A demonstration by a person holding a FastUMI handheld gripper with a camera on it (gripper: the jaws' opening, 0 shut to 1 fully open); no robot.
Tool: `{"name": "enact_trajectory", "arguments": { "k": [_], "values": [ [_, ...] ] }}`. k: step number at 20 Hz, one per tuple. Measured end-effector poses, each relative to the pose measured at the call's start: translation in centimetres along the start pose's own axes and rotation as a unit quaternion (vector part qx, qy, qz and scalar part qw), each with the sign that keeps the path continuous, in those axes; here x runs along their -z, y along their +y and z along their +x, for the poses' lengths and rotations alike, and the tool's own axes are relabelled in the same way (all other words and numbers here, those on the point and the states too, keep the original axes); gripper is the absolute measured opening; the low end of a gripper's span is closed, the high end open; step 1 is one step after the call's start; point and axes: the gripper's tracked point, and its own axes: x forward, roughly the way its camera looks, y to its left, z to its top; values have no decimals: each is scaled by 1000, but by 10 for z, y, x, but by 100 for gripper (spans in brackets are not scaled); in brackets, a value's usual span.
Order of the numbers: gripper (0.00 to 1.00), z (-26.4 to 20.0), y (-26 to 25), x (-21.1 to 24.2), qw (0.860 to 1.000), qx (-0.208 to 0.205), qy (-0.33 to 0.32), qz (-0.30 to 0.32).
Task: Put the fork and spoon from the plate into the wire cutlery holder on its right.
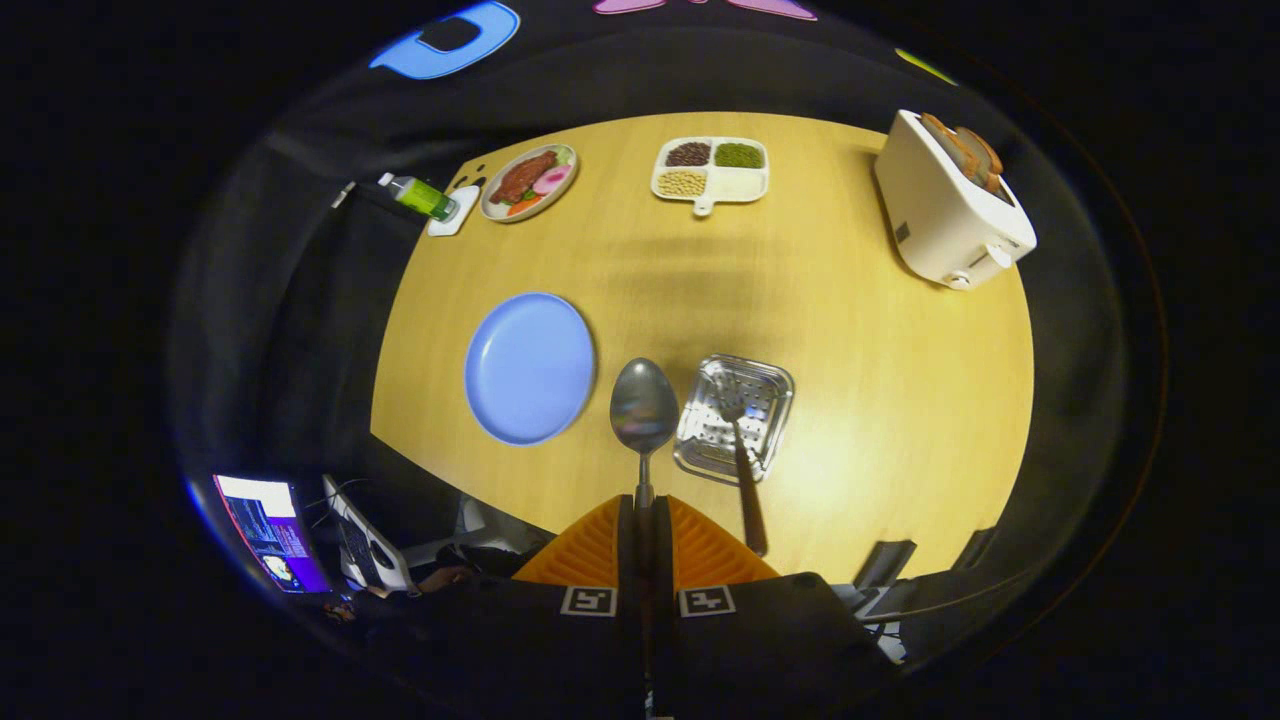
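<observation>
In the gripper view, the orange ribbed two-finger gripper is clamped on the thin handle of the grey metal spoon, both fingers pressed together on it, and the spoon's oval bowl stands out ahead of the fingertips, held above the round pale wooden table. The bowl sits between two things — the round blue plate just to its left, which lies bare, and the square perforated metal cutlery holder just to its right. A dark-handled metal fork already rests in that holder, tines down in the basket and the handle leaning out over the near rim toward the gripper's right finger. The plate's near edge lies close to the table's near rim; the holder is also close to that rim. Beyond plate and holder a broad stretch of bare tabletop runs across the middle. At the far edge stand an oval plate of food, a white divided tray of beans and a green bottle lying on its side, well apart from the spoon. A white toaster with bread slices sits at the far right edge — open wood lies between it and the holder.
</observation>
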Motion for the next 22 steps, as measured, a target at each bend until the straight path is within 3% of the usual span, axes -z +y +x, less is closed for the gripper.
{"name": "enact_trajectory", "arguments": {
  "k": [4,13,22],
  "values": [
    [8,9,-39,12,998,24,56,12],
    [8,37,-44,3,989,30,143,6],
    [12,50,-29,-11,992,28,125,5]
  ]
}}
